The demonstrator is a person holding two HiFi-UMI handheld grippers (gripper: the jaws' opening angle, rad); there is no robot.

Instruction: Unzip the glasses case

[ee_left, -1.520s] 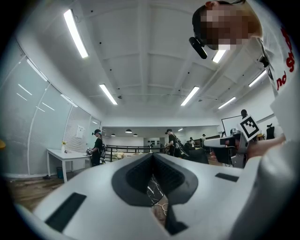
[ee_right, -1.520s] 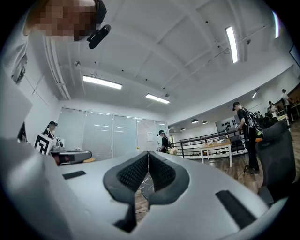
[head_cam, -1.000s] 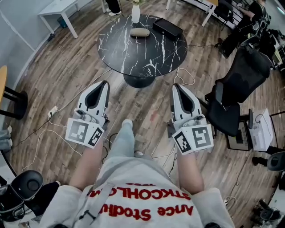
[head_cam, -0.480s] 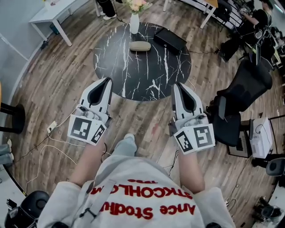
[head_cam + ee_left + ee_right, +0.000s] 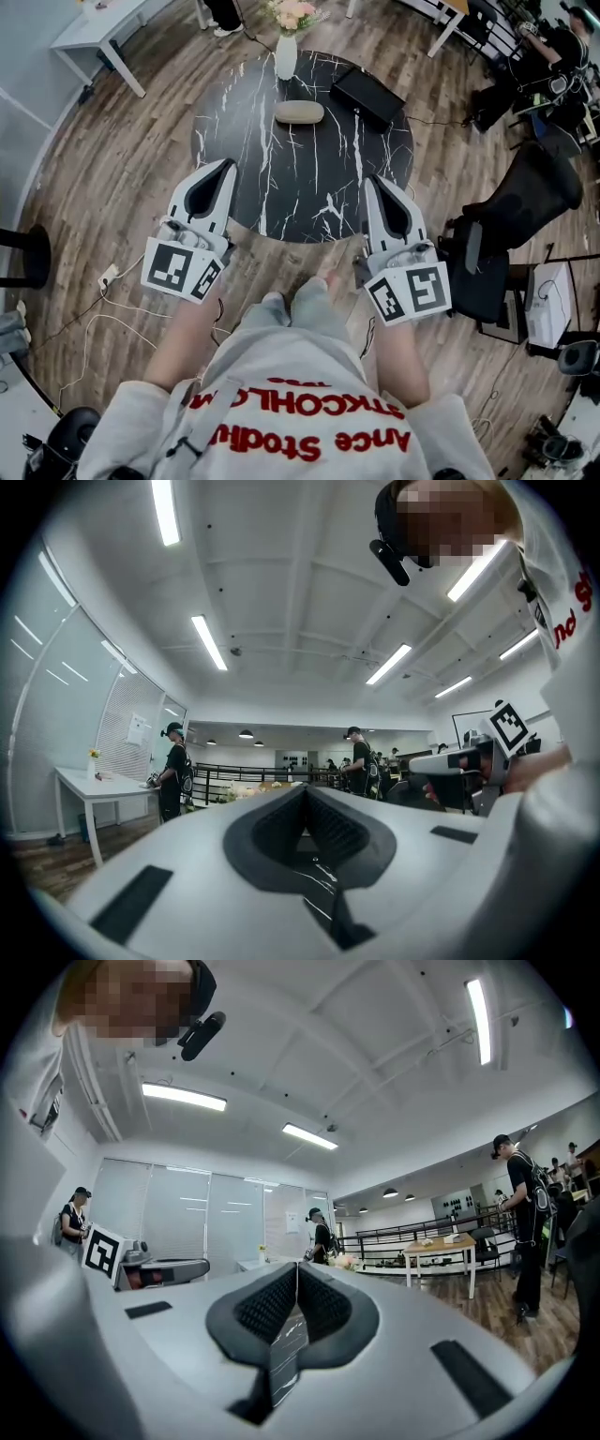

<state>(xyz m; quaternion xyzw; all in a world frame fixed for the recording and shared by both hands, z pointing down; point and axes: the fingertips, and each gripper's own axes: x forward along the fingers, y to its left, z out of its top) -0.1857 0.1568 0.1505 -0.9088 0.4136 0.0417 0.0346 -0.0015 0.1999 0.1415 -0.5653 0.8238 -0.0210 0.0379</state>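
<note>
The glasses case (image 5: 299,112), a beige oval pouch, lies on the far half of a round black marble table (image 5: 281,178). My left gripper (image 5: 228,167) is shut and holds nothing, its tip over the table's near left edge. My right gripper (image 5: 371,181) is also shut and bare, its tip over the near right edge. Both point level toward the table, well short of the case. In the left gripper view the jaws (image 5: 305,789) meet with nothing between them, and the right gripper view shows its jaws (image 5: 297,1267) the same way. The case appears in neither gripper view.
A white vase with flowers (image 5: 286,54) and a flat black box (image 5: 367,96) stand on the table behind and right of the case. A black office chair (image 5: 525,192) is at the right, cables (image 5: 112,281) run over the wooden floor, and a white table (image 5: 89,28) stands far left.
The table has come closer in the head view. Both gripper tips, which were over the floor before the table, now reach its near edge. The jaws stayed shut.
</note>
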